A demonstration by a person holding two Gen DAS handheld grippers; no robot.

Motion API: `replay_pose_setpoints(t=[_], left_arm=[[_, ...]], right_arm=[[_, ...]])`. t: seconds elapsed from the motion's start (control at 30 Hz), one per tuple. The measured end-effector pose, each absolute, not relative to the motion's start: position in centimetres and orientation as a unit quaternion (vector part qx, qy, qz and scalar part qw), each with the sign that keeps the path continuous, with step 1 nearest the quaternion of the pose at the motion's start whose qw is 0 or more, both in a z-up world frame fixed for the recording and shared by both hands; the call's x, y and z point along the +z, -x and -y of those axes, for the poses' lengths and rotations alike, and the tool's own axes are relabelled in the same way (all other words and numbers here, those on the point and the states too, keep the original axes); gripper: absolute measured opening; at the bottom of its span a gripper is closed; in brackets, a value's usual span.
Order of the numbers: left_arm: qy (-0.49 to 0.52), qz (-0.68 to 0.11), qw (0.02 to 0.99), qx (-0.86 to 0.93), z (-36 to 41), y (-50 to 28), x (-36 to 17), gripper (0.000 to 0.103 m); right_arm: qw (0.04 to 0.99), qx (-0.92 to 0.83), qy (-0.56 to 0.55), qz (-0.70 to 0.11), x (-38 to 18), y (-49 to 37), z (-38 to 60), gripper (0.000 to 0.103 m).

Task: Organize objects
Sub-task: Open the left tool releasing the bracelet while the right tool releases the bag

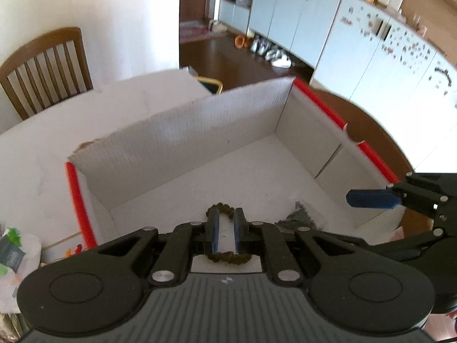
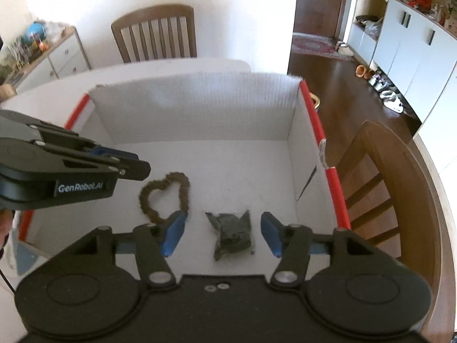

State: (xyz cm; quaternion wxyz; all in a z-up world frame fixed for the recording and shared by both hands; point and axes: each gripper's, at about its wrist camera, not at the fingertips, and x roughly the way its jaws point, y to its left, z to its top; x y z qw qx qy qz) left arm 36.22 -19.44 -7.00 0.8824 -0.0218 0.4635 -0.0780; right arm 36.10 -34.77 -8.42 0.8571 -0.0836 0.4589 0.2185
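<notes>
A white cardboard box point(image 2: 194, 108) with red-taped edges stands on the white table. On its floor lie a brown scrunchie point(image 2: 164, 197) and a dark green packet point(image 2: 232, 235). My right gripper point(image 2: 223, 215) is open above the packet, its blue pads wide apart and clear of it. My left gripper point(image 2: 140, 167) hovers shut just above the scrunchie with nothing in it. In the left wrist view the left gripper point(image 1: 226, 214) has its fingers nearly together, and the scrunchie point(image 1: 228, 257) shows below them. One blue finger point(image 1: 368, 198) of the right gripper shows at the right, near the packet point(image 1: 300, 218).
A wooden chair point(image 2: 154, 34) stands behind the table, and another chair point(image 2: 377, 177) close to the box's right side. Plastic-wrapped items point(image 1: 14, 251) lie left of the box. White cupboards point(image 1: 371, 45) line the far wall across a dark wooden floor.
</notes>
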Motion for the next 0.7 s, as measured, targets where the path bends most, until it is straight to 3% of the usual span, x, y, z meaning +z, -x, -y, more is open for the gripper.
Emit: replay_pose_setpoints(t=[0.43,0.7], left_arm=[[0.038,-0.400,0.910,-0.106,17.2,-30.1,-3.0,0.010],[0.049,-0.380,0.915,-0.126,14.7,-26.3,-1.9,0.016]], right_arm=[[0.890,0.196,0.034,-0.411,-3.8,-29.8,34.4,0.072],[0.911,0.164,0.009,-0.379,-2.5,-25.0,33.3,0.078]])
